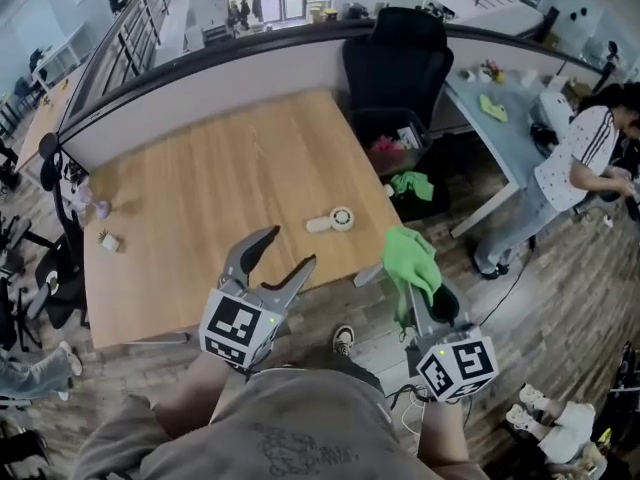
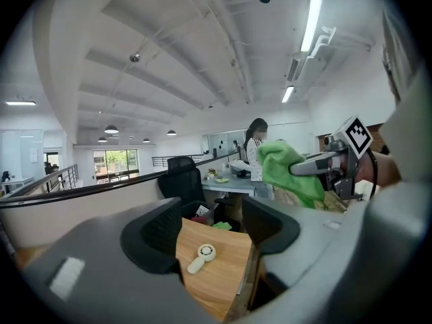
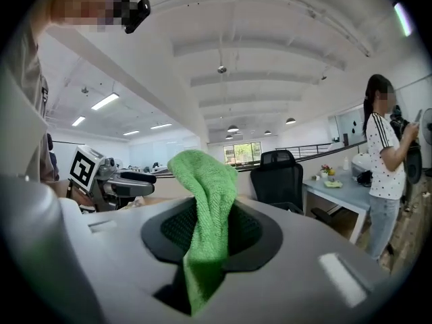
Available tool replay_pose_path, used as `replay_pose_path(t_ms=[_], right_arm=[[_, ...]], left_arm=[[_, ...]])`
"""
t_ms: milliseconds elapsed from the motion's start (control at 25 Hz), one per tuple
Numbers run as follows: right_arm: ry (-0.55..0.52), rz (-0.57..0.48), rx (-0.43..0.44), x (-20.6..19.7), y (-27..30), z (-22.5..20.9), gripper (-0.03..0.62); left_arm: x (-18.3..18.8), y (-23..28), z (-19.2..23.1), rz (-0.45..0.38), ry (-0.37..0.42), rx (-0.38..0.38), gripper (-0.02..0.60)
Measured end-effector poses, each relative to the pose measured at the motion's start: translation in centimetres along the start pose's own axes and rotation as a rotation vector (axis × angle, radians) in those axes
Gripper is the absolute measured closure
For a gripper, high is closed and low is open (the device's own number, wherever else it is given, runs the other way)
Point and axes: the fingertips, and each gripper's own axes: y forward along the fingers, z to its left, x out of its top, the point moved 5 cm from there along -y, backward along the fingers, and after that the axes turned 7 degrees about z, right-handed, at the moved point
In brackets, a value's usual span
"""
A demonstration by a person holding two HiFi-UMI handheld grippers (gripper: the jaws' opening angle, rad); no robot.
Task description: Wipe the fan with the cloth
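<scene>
A small white hand-held fan (image 1: 331, 220) lies flat on the wooden table (image 1: 200, 198), near its right front corner. My left gripper (image 1: 291, 247) hovers over the table's front edge, just short of the fan, open and holding nothing. In the left gripper view the fan (image 2: 202, 257) shows between the spread jaws, further out on the table. My right gripper (image 1: 405, 278) is off the table's right corner, shut on a green cloth (image 1: 412, 263) that droops over its tips. The cloth (image 3: 206, 208) hangs pinched between the jaws in the right gripper view.
A black office chair (image 1: 395, 58) and a black bin (image 1: 390, 143) stand past the table's right side, with another green rag (image 1: 411, 184) on the floor. A person (image 1: 580, 168) stands by a grey desk (image 1: 500, 108) at the right. Small items (image 1: 108, 240) sit near the table's left edge.
</scene>
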Motion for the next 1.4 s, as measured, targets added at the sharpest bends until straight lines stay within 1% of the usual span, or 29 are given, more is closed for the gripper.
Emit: replay_pose_path(t_ms=[120, 280, 520, 640, 880, 1040, 1160, 1280, 1400], right_arm=[[-0.014, 0.002, 0.047, 1.1, 1.9, -2.3, 0.497], [-0.035, 0.006, 0.107, 2.0, 4.2, -5.1, 0.497], [-0.058, 0.016, 0.181, 2.9, 7.4, -8.2, 0.497], [-0.075, 0.025, 0.203, 3.3, 9.0, -9.1, 0.497], [-0.077, 0.039, 0.223, 3.5, 11.2, -9.6, 0.497], [-0.07, 0.067, 0.216, 3.2, 13.0, -9.1, 0.497], [-0.06, 0.094, 0.194, 3.1, 14.2, -8.7, 0.497], [-0.046, 0.13, 0.165, 2.6, 15.5, -8.6, 0.497], [-0.042, 0.167, 0.141, 1.5, 17.3, -8.6, 0.497]], left_arm=[[0.8, 1.5, 0.5, -0.015, -0.023, 0.063, 0.302], [0.9, 3.5, 1.0, -0.001, -0.054, 0.14, 0.302], [1.6, 5.6, 1.6, 0.0, -0.084, 0.216, 0.302], [1.5, 6.2, 2.1, 0.005, -0.096, 0.243, 0.302], [1.1, 6.6, 3.4, 0.019, -0.105, 0.263, 0.302], [0.5, 7.2, 5.0, 0.027, -0.106, 0.243, 0.302], [0.3, 7.8, 6.2, 0.048, -0.089, 0.206, 0.302], [-0.2, 8.9, 7.2, 0.082, -0.08, 0.138, 0.301], [-1.5, 10.3, 8.0, 0.134, -0.132, 0.051, 0.299]])
